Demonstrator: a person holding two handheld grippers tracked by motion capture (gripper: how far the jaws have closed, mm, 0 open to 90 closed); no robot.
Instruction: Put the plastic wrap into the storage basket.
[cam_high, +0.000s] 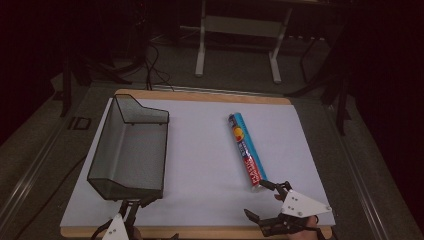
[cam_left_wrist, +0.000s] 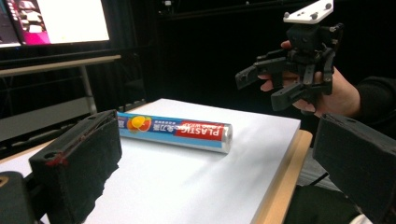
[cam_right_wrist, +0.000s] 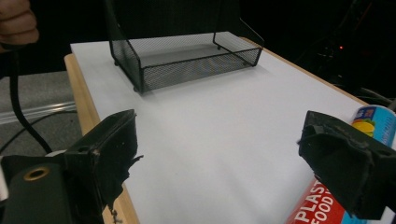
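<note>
Plastic wrap roll (cam_high: 246, 149) lies on table (cam_high: 200, 150), mesh tray (cam_high: 131, 150) apart; both grippers agape, empty.

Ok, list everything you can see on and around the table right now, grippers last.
Mesh tray: one, black wire, left side of the sheet, empty.
Plastic wrap roll: one, blue and red with a fruit picture, lying on its side at the right, near end close to the right gripper.
White sheet: one, covers the tabletop.
Wooden table: one, light brown edge around the sheet.
Metal frame: one, pale grey, on the floor beyond the table.
Left gripper: black, open, at the tray's near end.
Right gripper: black, open, holding nothing.
</note>
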